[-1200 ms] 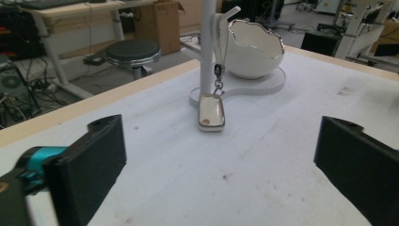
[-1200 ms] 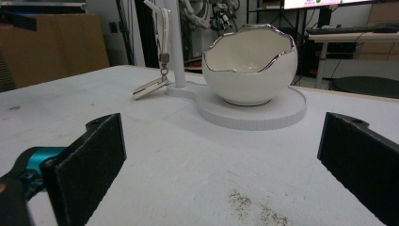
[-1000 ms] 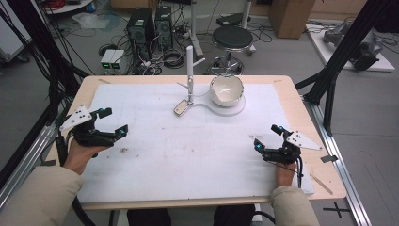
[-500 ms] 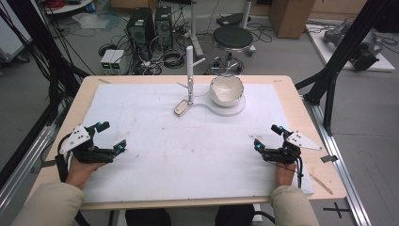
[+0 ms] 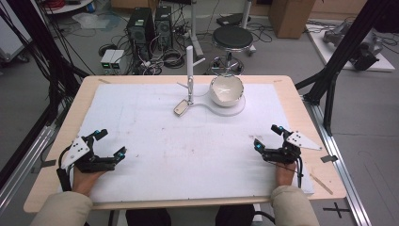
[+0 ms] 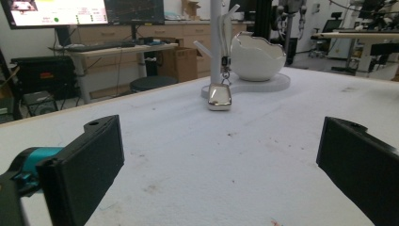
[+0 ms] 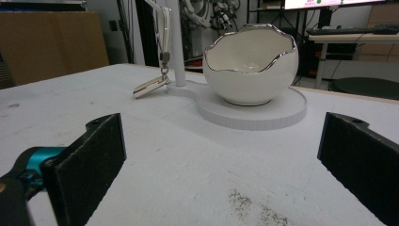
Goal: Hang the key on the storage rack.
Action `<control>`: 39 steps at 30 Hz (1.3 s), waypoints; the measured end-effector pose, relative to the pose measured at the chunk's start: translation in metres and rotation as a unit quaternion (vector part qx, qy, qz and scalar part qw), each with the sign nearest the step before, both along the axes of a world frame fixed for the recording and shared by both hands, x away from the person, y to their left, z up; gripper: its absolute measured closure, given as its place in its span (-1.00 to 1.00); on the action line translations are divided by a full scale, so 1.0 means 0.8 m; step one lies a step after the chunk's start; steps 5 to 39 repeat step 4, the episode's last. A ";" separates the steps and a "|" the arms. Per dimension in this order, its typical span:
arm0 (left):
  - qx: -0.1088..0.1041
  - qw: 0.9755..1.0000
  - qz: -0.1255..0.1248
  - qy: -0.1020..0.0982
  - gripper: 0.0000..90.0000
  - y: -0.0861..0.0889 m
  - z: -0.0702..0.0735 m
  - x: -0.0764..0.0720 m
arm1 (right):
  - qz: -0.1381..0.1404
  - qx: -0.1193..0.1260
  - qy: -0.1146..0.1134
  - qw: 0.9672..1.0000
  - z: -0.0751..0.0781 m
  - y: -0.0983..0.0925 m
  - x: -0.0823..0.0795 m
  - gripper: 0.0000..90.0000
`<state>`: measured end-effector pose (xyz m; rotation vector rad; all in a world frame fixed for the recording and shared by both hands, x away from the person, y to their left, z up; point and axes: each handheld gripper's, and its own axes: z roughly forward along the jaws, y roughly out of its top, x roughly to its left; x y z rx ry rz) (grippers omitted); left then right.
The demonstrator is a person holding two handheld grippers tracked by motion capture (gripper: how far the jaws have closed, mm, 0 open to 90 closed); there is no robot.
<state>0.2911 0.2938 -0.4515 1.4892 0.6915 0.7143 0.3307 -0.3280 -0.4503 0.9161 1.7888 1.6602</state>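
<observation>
At the far middle of the table stands a white stand on a flat white base, which also carries an eggshell-shaped bowl with a silver rim. A shiny metal pendant hangs from the stand on a short chain and rests on the mat. My left gripper lies open near the front left, with nothing in it. At the front right my right gripper is open and holds nothing either. The left gripper view shows the pendant and bowl far ahead; the right gripper view shows the bowl and pendant.
A white mat covers most of the wooden table. A small wooden stick lies by the table's right front corner. Beyond the far edge are a stool, computer towers and cables. Black frame posts flank the table.
My left gripper has drawn back toward the front edge of the table and stays open. The right gripper and the stand have not moved.
</observation>
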 end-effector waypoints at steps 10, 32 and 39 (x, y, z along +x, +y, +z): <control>-0.004 1.000 0.008 -0.011 -0.96 0.000 -0.001 -0.003 | -0.001 0.005 0.002 1.000 0.000 -0.001 0.000 -0.99; -0.004 1.000 0.008 -0.011 -0.96 0.000 -0.001 -0.003 | -0.001 0.005 0.002 1.000 0.000 -0.001 0.000 -0.99; -0.004 1.000 0.008 -0.011 -0.96 0.000 -0.001 -0.003 | -0.001 0.005 0.002 1.000 0.000 -0.001 0.000 -0.99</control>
